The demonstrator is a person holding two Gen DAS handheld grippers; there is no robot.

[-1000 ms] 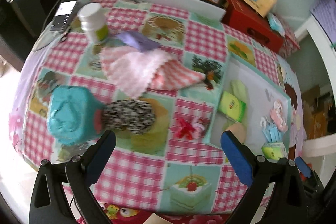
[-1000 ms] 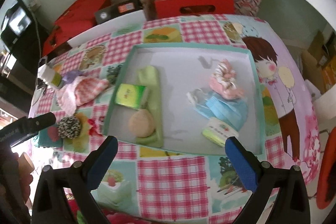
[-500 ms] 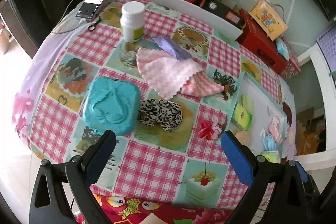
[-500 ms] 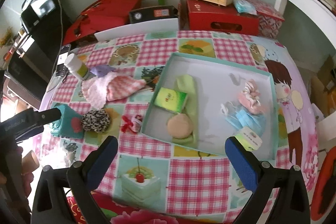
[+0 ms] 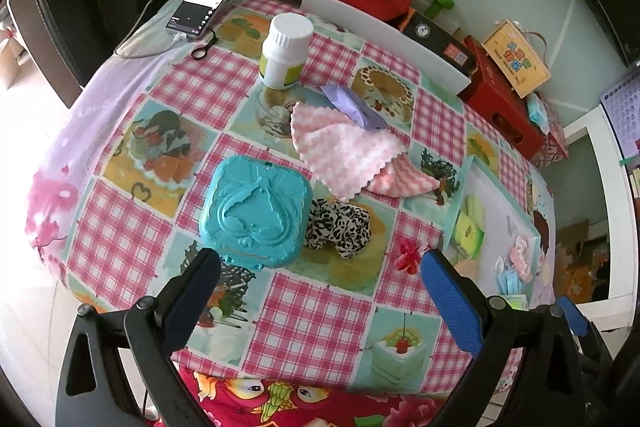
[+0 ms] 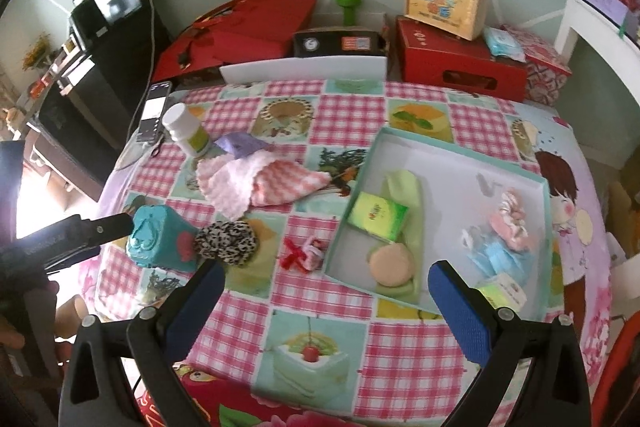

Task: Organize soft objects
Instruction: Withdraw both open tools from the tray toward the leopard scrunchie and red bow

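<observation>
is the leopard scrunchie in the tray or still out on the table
Out. The leopard scrunchie lies on the tablecloth beside the teal box, left of the tray.

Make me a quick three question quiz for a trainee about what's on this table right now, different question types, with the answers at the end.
1. True or false: the leopard-print scrunchie lies inside the tray.
2. Multiple choice: what lies directly on the pink cloth? A) a purple wrapper B) the phone C) the teal box
3. Fill in: both sets of tongs, left and right, are ____ and hold nothing.

Key: 1 false, it lies on the tablecloth beside the teal box; 2 A; 3 open.
</observation>
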